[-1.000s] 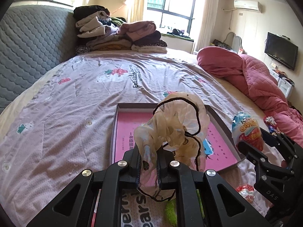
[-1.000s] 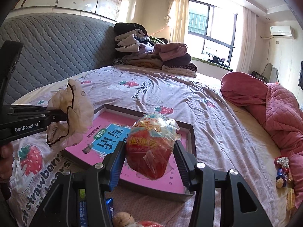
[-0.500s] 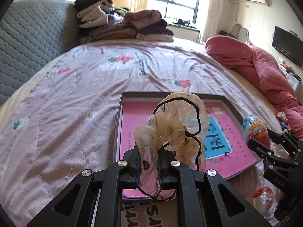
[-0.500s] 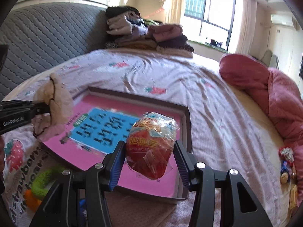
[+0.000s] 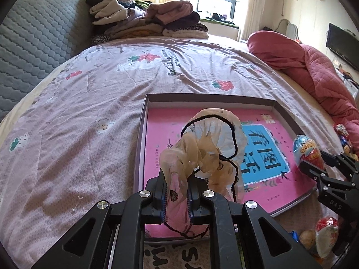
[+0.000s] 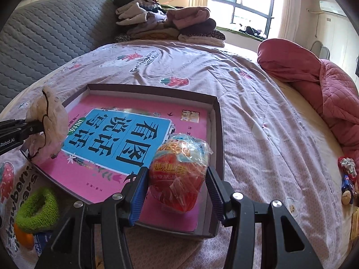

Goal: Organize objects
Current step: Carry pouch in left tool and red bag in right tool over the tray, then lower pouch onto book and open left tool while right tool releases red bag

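A shallow grey-walled box (image 5: 143,121) (image 6: 216,121) lies on the bed, its floor covered by a pink and blue printed sheet. My left gripper (image 5: 177,185) is shut on a sheer beige fabric pouch with black cord (image 5: 211,148), held over the box's near left part; the same pouch (image 6: 48,121) shows at the left of the right wrist view. My right gripper (image 6: 177,179) is shut on a red and blue wrapped snack packet (image 6: 179,174), held over the box's near right corner. That packet (image 5: 308,152) shows at the right of the left wrist view.
A green fuzzy ring (image 6: 37,208) and an orange item (image 6: 23,235) lie on the bed left of the box. Another wrapped packet (image 5: 326,233) and small snacks (image 6: 347,179) lie to the right. Folded clothes (image 5: 143,20) and a red quilt (image 6: 314,76) sit farther back.
Both grippers have come down and forward with their loads; the box now fills more of both views and lies right under them.
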{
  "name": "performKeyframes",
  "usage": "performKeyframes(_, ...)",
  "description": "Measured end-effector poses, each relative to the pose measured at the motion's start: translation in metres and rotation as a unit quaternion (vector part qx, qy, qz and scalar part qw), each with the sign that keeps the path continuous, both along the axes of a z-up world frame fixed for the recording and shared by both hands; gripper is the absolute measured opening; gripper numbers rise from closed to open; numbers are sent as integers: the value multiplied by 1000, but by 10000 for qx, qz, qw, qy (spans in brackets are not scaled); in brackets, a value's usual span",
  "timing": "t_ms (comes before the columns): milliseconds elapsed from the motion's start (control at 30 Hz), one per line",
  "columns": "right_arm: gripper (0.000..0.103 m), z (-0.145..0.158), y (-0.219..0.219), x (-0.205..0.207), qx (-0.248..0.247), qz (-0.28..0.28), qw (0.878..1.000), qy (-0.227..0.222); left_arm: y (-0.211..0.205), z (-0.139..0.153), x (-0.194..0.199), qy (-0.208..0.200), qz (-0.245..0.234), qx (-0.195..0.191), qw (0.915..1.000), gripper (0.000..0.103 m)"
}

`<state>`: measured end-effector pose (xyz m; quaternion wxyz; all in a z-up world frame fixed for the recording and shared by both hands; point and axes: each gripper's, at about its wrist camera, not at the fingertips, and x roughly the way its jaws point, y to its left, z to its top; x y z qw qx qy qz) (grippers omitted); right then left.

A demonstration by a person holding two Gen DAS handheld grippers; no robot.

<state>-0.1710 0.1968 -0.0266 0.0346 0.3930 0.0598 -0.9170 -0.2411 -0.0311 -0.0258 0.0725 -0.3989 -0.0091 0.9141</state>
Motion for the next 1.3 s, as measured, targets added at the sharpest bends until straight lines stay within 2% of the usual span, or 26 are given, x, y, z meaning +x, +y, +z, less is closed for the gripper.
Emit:
performKeyframes(300, 52, -1, -2, -3, 70, -6, 10000, 15, -2, -11, -8, -83, 60, -78, 9999, 18)
performKeyframes(500, 52, -2, -2, -4, 89, -34, 10000, 19, 0, -11, -9, -110, 79, -74, 9999, 30)
performKeyframes(633, 52, -1, -1, -5, 78, -58, 10000, 11, 0, -8, -8, -134, 60, -41, 9999, 49)
performKeyframes(767, 53, -1, -1, -5, 94, -92, 9999, 15, -1, -2, -6, -135, 71, 41, 9999, 56)
performKeyframes(967, 55, 5, -1, -2, 108, -110, 9998, 86, 1, 0, -4, -215, 76, -114, 9997, 61)
performKeyframes(1133, 55, 12, 1, 1, 67, -138, 9997, 182, 5, 0, -3, -323, 50, -373, 9988, 61)
performKeyframes(1300, 55, 17, 0, 3, 30, -122, 9996, 249, 6, 3, 1, -298, 36, -398, 9988, 61)
